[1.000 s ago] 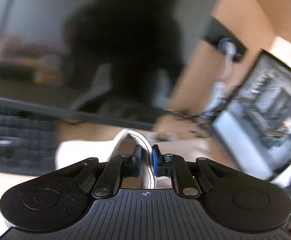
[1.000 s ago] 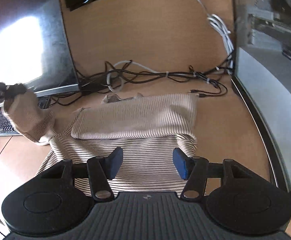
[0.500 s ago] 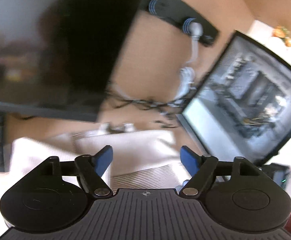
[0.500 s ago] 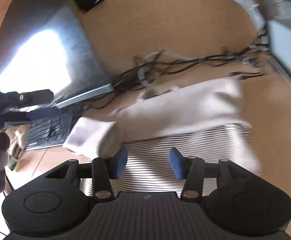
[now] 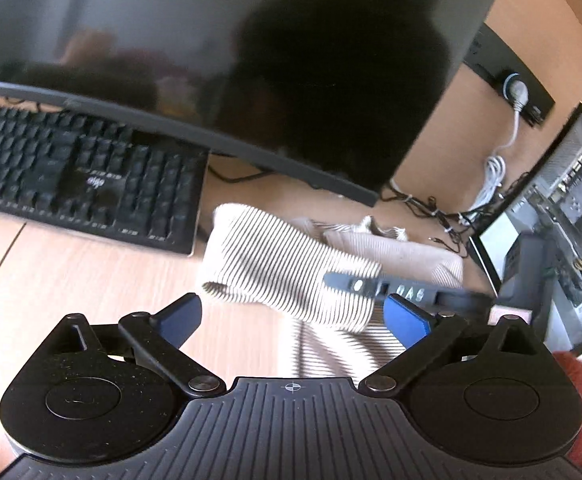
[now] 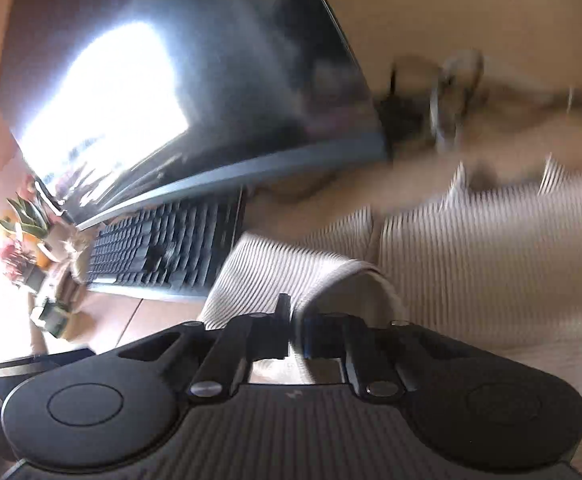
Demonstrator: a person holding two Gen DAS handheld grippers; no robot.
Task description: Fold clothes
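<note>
I find my left gripper (image 5: 295,320) released, its blue pads spread wide with nothing between them, held above the wooden desk (image 5: 71,264). My right gripper (image 6: 297,332) is clenched on a fold of the striped garment (image 6: 471,272), the cloth pinched between its fingers. The garment lies on the desk, in front of the monitor (image 5: 251,48) and just right of the black keyboard (image 5: 83,176), one part folded over. The right wrist view is motion-blurred.
</note>
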